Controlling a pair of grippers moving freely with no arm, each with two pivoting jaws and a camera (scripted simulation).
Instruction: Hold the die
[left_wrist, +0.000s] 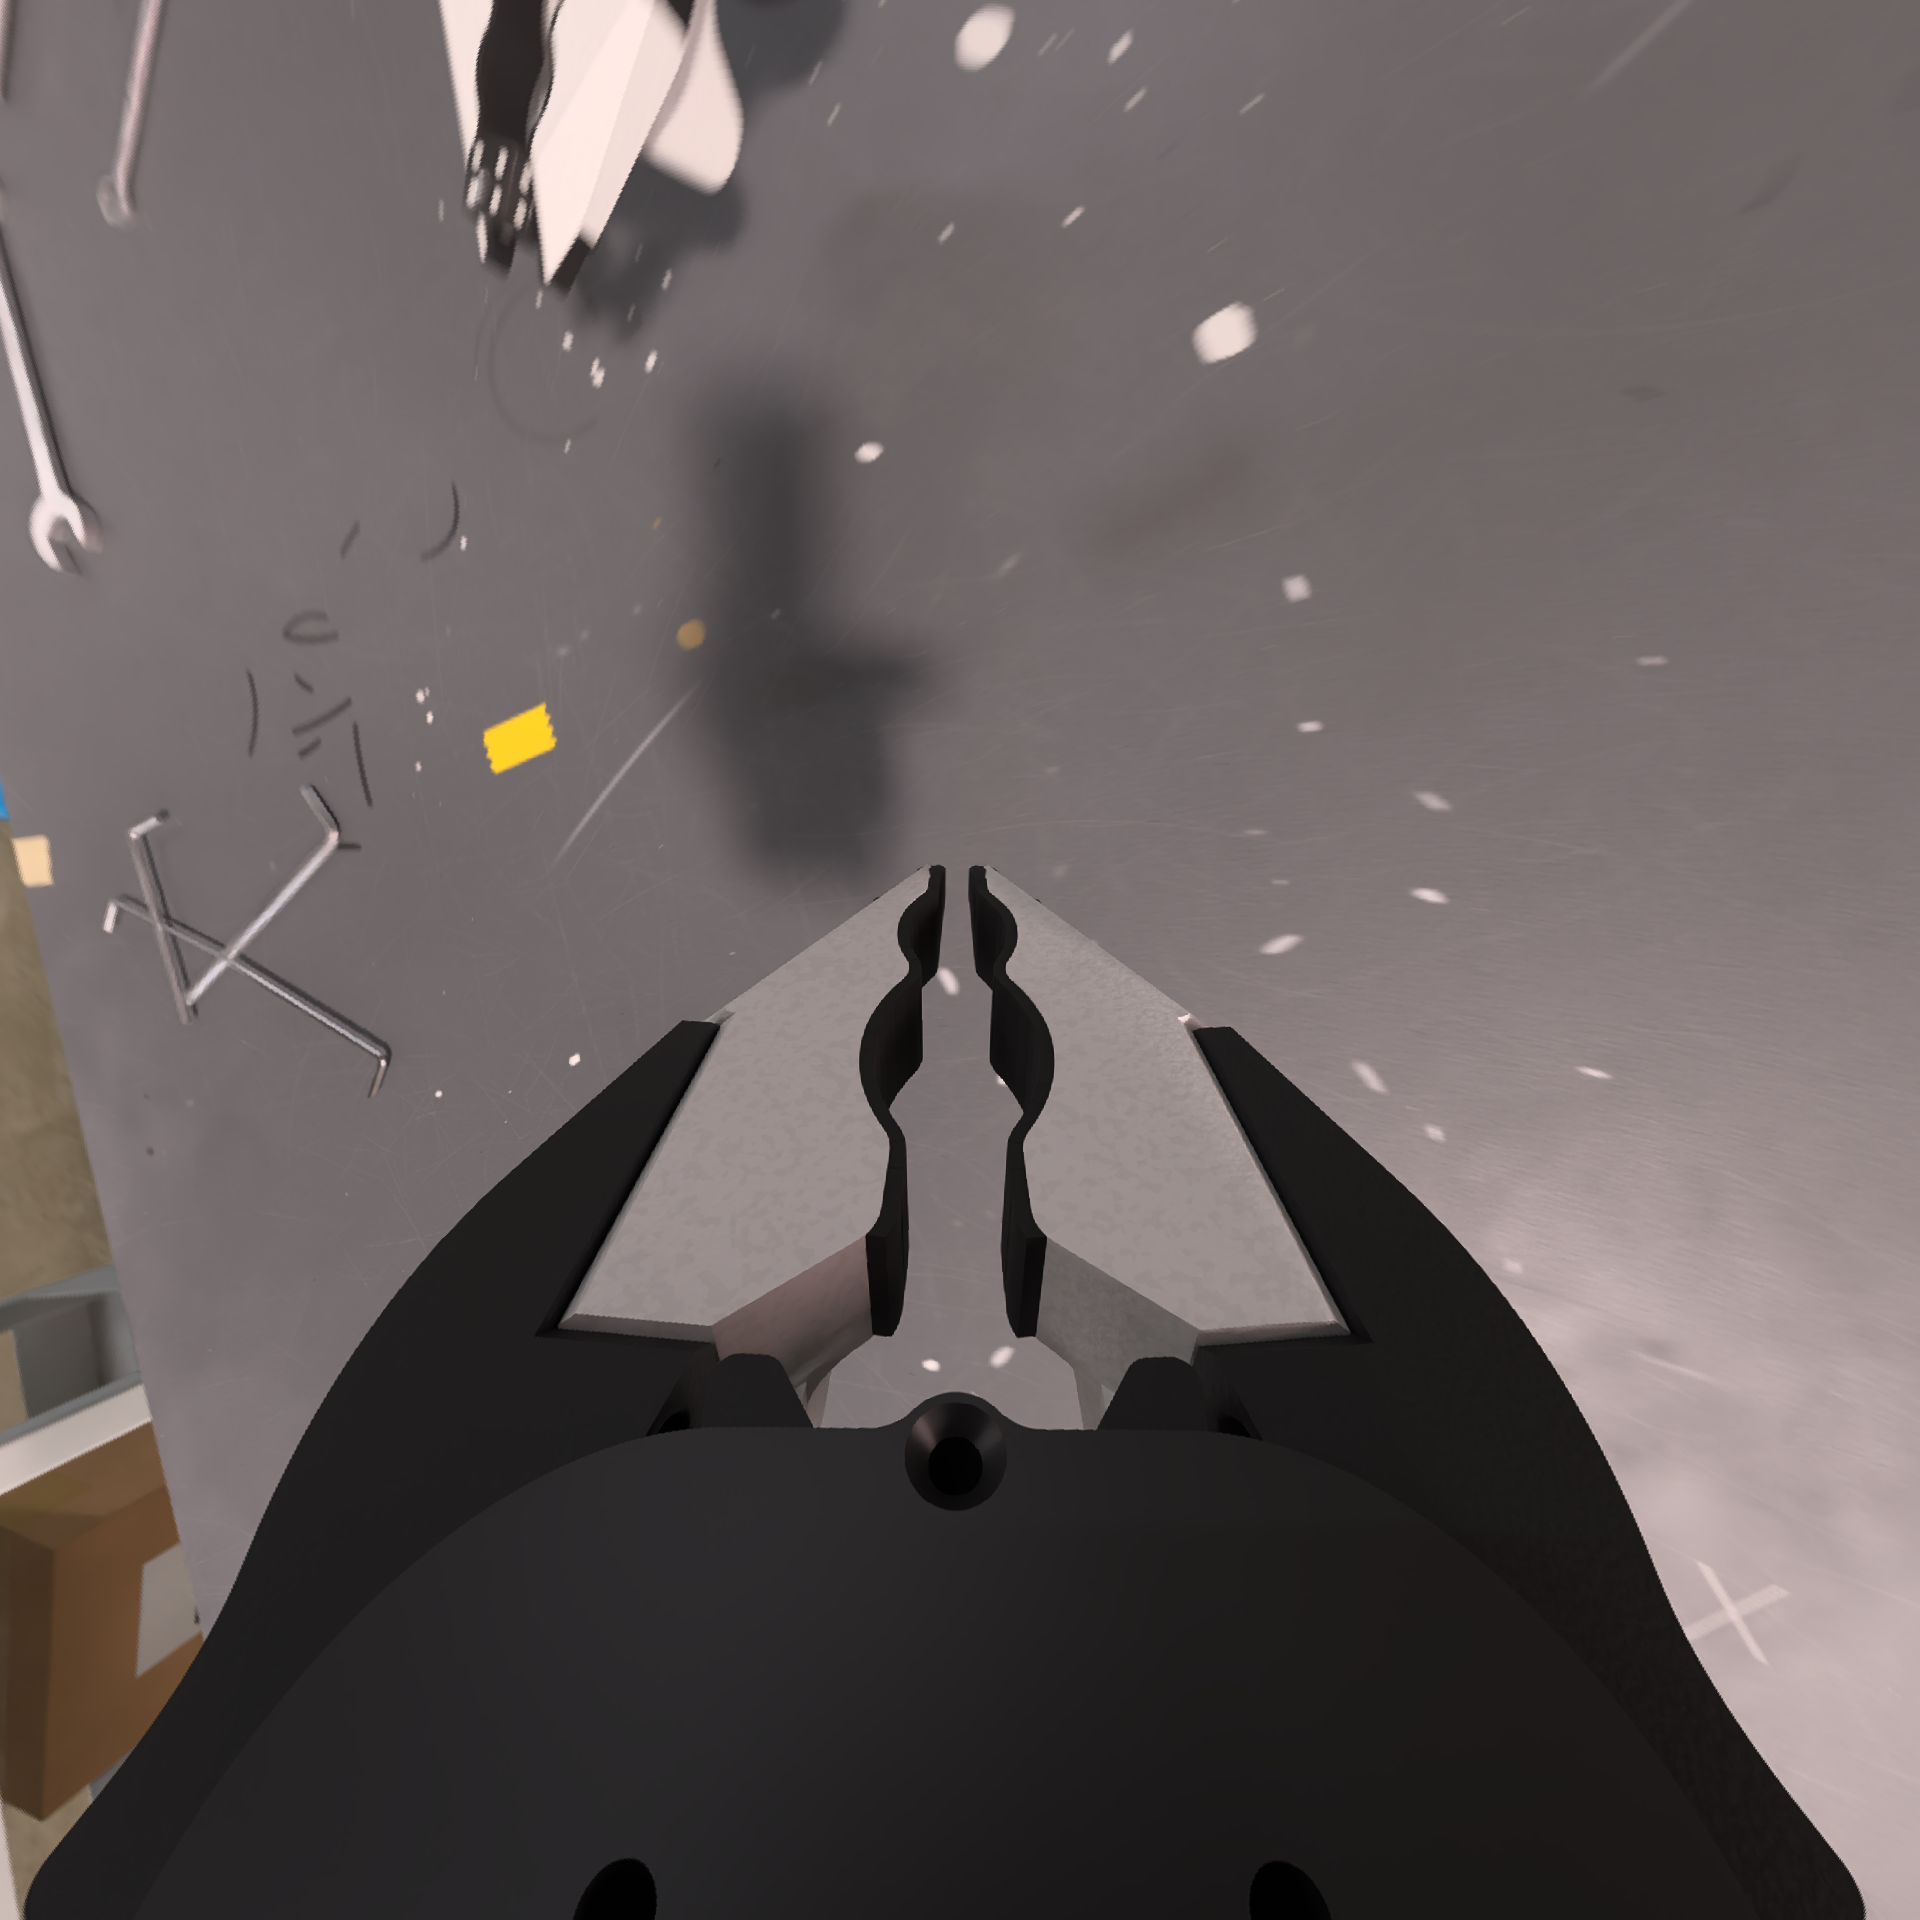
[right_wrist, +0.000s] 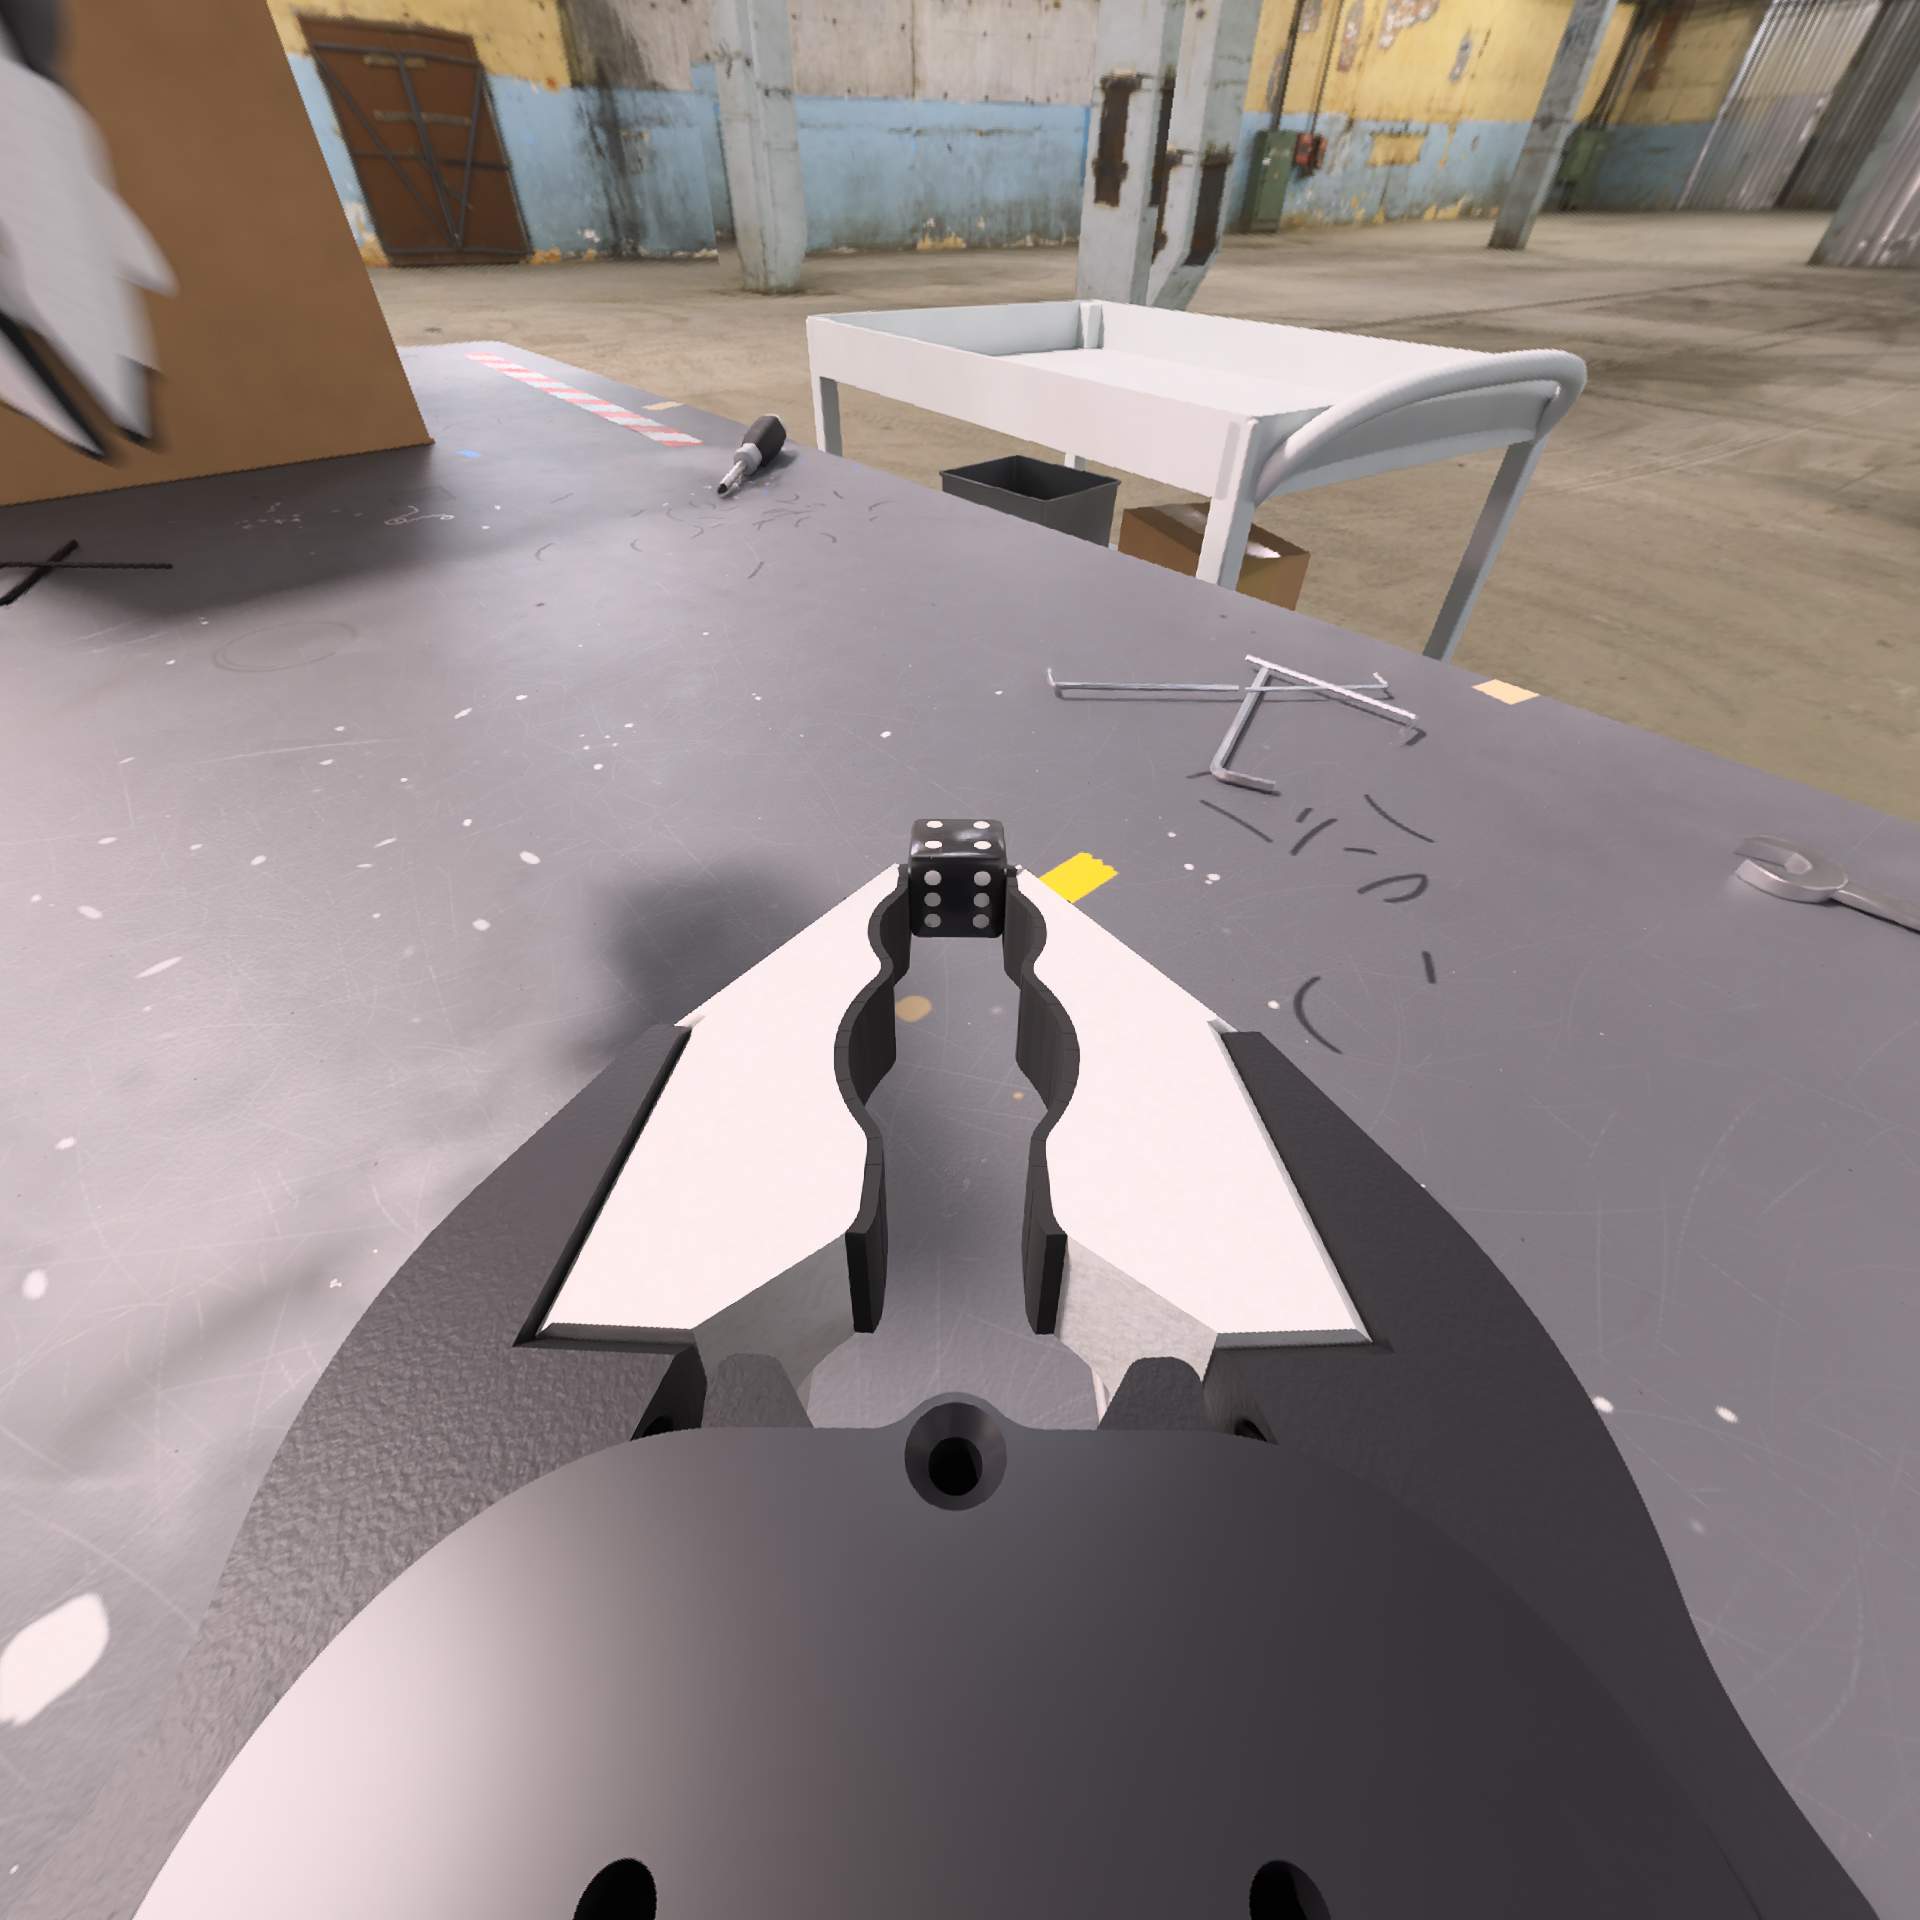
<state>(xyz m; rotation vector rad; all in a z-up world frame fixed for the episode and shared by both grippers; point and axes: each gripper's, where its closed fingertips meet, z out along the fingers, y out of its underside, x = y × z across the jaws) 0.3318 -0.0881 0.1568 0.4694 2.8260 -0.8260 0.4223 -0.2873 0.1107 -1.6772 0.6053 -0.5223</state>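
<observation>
Right claw (right_wrist: 957, 883) clamps the black white-pipped die (right_wrist: 957, 878) at its tips, above the scuffed grey counter (right_wrist: 416, 831); left claw (left_wrist: 956, 883) nearly closed, empty.

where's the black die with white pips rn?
The black die with white pips sits clamped between the right gripper fingertips, centre of the right wrist view, above the grey table, just left of a yellow tape patch.

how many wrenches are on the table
2 visible: one wrench beside the hex keys, another wrench farther along that table edge; more may lie outside view.
</observation>
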